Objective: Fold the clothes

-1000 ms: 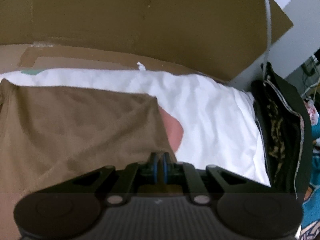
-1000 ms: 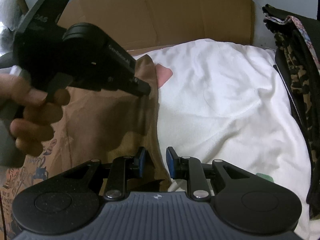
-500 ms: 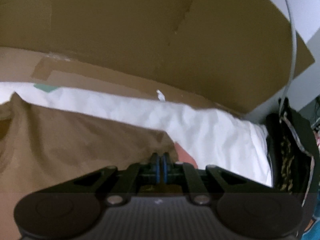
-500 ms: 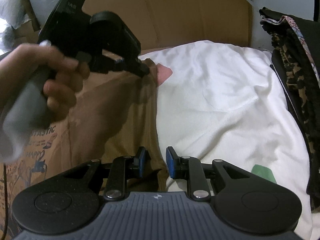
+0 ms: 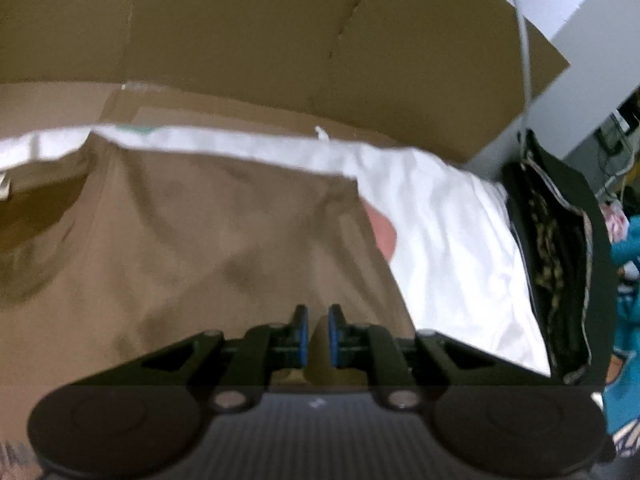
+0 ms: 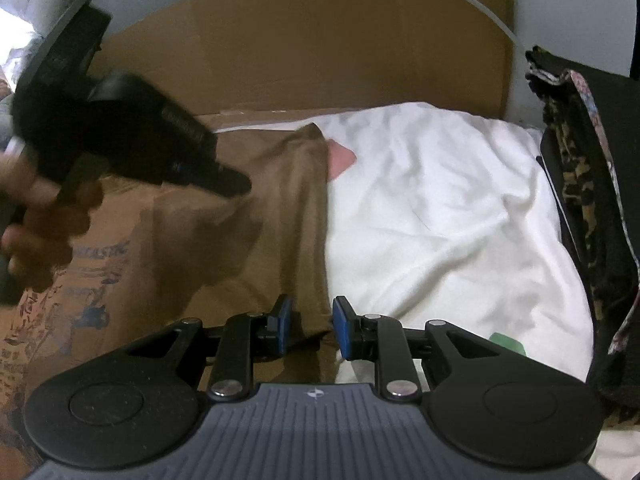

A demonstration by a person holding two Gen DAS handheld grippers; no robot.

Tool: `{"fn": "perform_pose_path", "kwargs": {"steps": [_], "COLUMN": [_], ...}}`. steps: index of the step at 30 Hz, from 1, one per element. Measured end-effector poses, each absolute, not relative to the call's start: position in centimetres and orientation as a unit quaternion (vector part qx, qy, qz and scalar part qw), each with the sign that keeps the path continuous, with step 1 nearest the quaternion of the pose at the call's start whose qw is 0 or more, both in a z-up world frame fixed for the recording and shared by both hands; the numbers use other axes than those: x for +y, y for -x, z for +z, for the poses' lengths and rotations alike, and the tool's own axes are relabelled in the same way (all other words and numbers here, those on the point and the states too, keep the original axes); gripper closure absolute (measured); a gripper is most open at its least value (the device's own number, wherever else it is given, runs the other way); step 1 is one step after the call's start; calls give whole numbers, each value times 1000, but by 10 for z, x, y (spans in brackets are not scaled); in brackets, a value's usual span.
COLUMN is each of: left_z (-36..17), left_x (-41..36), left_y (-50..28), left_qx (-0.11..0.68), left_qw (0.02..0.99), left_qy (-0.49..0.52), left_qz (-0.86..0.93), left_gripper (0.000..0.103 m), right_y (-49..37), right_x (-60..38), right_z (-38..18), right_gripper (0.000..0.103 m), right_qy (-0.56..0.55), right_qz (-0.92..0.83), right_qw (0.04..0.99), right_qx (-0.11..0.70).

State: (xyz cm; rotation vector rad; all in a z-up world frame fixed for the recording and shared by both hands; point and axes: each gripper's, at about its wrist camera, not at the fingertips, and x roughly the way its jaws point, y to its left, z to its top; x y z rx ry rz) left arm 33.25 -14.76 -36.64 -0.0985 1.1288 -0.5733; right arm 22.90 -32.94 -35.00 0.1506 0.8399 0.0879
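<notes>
Cardboard box [image 6: 320, 52] holds brown shirt [image 6: 280, 216], white garment [image 6: 440, 216].

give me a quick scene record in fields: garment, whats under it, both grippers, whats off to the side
garment: brown shirt, lying partly over the white sheet
underlay: white sheet on cardboard
left gripper: jaws opening, brown fabric between them
right gripper: jaws apart, shirt edge between them, pads not pressing
person's hand: holds the left gripper's handle
side: dark patterned clothes at the sheet's right edge
pink patch: peeks out beside the shirt's far corner
</notes>
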Motion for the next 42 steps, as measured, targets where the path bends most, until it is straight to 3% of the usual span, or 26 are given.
{"fn": "perform_pose_path", "kwargs": {"steps": [15, 28, 30, 32, 34, 39, 41, 42], "left_z": [-370, -370, -369, -368, -369, -377, -377, -376], "left_x": [-120, -100, -98, -95, -92, -95, -95, -95], "left_y": [-281, -247, -243, -243, -243, -240, -239, -239], "left_qx": [552, 580, 584, 590, 595, 606, 606, 606], "left_qw": [788, 760, 756, 751, 747, 738, 738, 739], "left_qy": [28, 43, 53, 74, 94, 114, 114, 114], "left_qz": [-271, -290, -292, -287, -279, -274, -273, -273], "left_gripper": [88, 83, 79, 66, 59, 63, 82, 85], "right_y": [-227, -219, -215, -213, -211, -207, -205, -204], "right_x": [-316, -344, -342, -339, -337, -333, -332, -332], "right_z": [-348, -351, -347, -345, -343, -340, -340, -341], "right_gripper": [71, 70, 70, 70, 70, 70, 70, 70], "right_qy": [-38, -71, -66, -63, -60, -60, -62, -61], "right_qz": [39, 17, 20, 23, 26, 31, 34, 35], "right_qw": [910, 904, 905, 905, 905, 905, 905, 904], "right_qx": [412, 422, 419, 419, 419, 419, 420, 421]}}
